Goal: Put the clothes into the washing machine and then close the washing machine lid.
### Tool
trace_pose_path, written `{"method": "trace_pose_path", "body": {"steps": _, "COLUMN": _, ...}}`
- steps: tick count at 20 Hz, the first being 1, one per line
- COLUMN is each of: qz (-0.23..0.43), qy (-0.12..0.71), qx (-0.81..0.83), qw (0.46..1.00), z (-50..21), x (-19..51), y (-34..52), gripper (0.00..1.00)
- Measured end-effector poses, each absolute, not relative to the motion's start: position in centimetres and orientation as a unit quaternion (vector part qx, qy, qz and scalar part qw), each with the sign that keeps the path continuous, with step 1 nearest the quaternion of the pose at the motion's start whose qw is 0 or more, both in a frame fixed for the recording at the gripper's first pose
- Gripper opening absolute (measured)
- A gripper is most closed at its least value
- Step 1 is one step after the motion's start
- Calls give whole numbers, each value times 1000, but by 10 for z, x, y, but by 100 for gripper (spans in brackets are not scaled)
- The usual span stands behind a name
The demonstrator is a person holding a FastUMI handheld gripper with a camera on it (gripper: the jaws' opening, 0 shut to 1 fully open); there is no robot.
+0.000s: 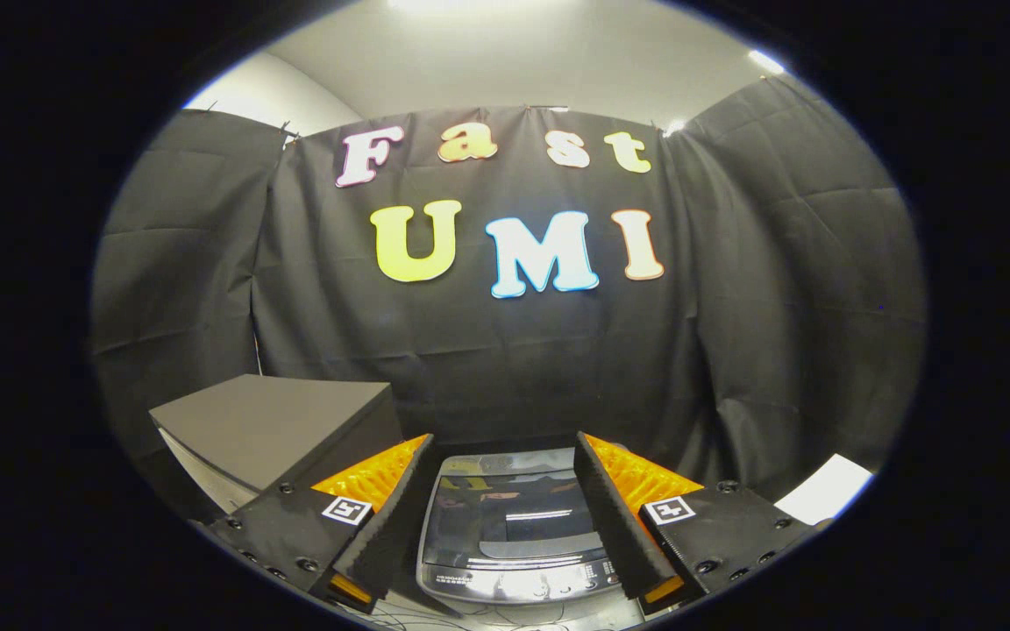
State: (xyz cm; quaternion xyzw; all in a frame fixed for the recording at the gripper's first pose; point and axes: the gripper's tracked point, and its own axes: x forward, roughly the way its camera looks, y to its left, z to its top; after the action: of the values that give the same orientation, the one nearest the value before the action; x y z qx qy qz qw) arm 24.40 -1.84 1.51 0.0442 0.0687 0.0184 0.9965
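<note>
1. We see our gripper [502, 456] spread wide, its two fingers well apart, one at each side of the washing machine as the camera looks at it. Nothing sits between them and neither finger touches anything; they hang in the air above and before the machine, holding nothing.

2. Starting at the left, we count one dark box [281, 425] with a flat top and a pale side. It stands just beside the washing machine, behind the left finger [382, 517], which covers its lower corner.

3. In the middle, we count one washing machine [509, 548], a top-loading one. It lies in the gap between the two fingers and below them. Its lid [514, 513] is down flat over the tub; the lid is dark and glossy and mirrors the lights overhead. A grey panel with small buttons runs along its near edge.

4. We cannot make out any clothes, whether on the machine, beside it or under the glossy lid.

5. Next comes the right finger [619, 517], whose tip overlaps the machine's right edge from our angle.

6. Farthest right, we count one white flat thing [825, 489], well apart from the machine, beyond the right finger. We cannot tell what it is.

7. Behind it all hangs the black cloth wall [759, 350], creased in folds, with a pale ceiling [514, 61] above.
</note>
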Motion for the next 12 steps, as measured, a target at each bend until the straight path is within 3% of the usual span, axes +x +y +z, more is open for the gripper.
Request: {"method": "trace_pose_path", "body": {"steps": 12, "qz": 6, "qy": 32, "qx": 35, "qw": 999, "z": 53, "x": 110, "y": -10, "gripper": 97}}
